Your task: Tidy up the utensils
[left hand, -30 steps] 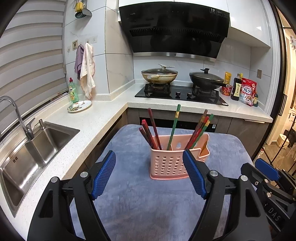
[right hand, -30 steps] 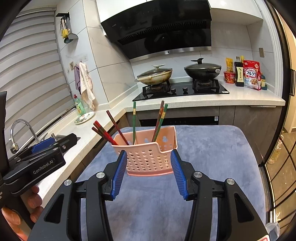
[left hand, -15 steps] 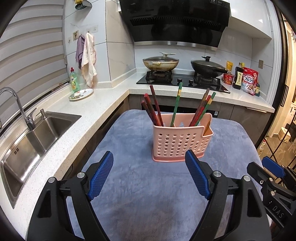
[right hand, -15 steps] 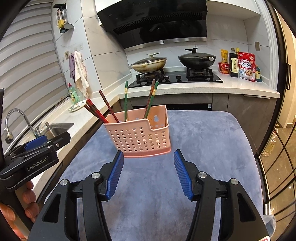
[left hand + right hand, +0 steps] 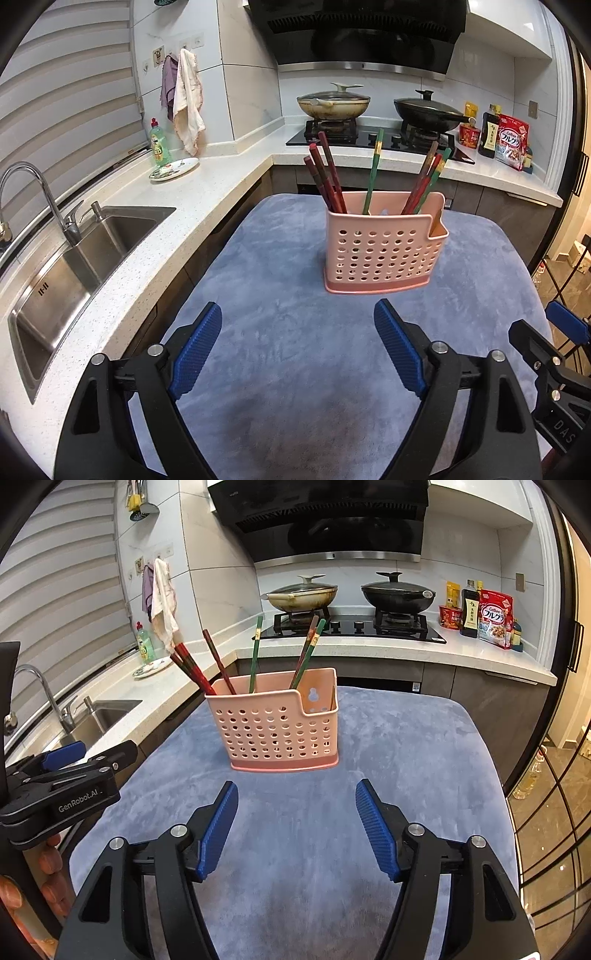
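Pink utensil basket (image 5: pixel 384 247) upright, well beyond both gaping grippers' fingertips (image 5: pixel 229 794)

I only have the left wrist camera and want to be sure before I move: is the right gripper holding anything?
Observer: No. The right gripper is open and empty above the blue cloth, short of the pink basket.
Operator: My view cuts off the wall above the towels. What is up there?
Observer: Kitchen tools hang from a rack above the towels.
Operator: Is anything showing behind my own gripper?
Observer: Yes. A bare hand shows below the left gripper, whose side reads GenRobot.AI.
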